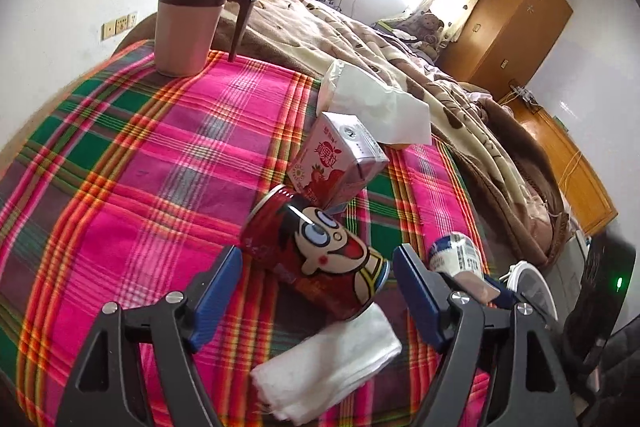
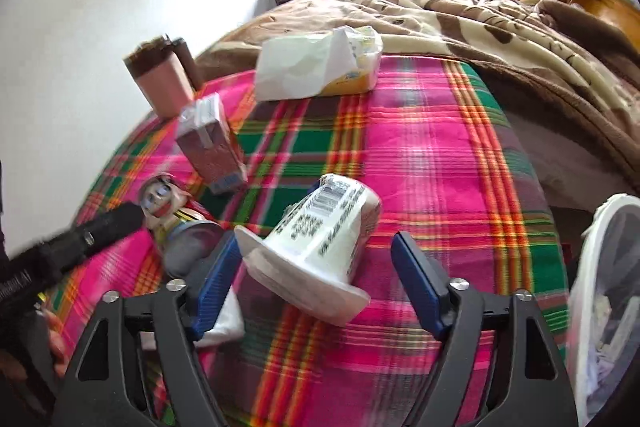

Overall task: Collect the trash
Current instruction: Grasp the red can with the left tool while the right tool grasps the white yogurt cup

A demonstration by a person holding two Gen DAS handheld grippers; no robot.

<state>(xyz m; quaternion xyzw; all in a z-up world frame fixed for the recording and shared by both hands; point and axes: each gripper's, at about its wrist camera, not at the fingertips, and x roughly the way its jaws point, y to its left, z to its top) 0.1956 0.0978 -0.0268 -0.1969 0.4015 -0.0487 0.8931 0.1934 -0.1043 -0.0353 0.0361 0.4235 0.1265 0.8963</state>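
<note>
A red drink can (image 1: 316, 251) with a cartoon face lies on its side on the plaid bed cover (image 1: 140, 187). My left gripper (image 1: 318, 255) stands open around it, with a blue pad on each side of the can. A folded white tissue (image 1: 328, 367) lies just below the can, and a pink milk carton (image 1: 336, 163) leans beyond it. In the right wrist view a white yogurt cup (image 2: 316, 239) lies tipped over between the open fingers of my right gripper (image 2: 318, 239). Its rim is near the left pad, and there is a gap to the right pad.
A brown and pink lidded mug (image 1: 188, 23) stands at the far left. A tissue pack (image 2: 316, 67) lies by the rumpled brown blanket (image 2: 500, 23). A bin lined with a white bag (image 2: 600, 287) stands off the bed's right edge. Wooden cabinets (image 1: 516, 23) line the right wall.
</note>
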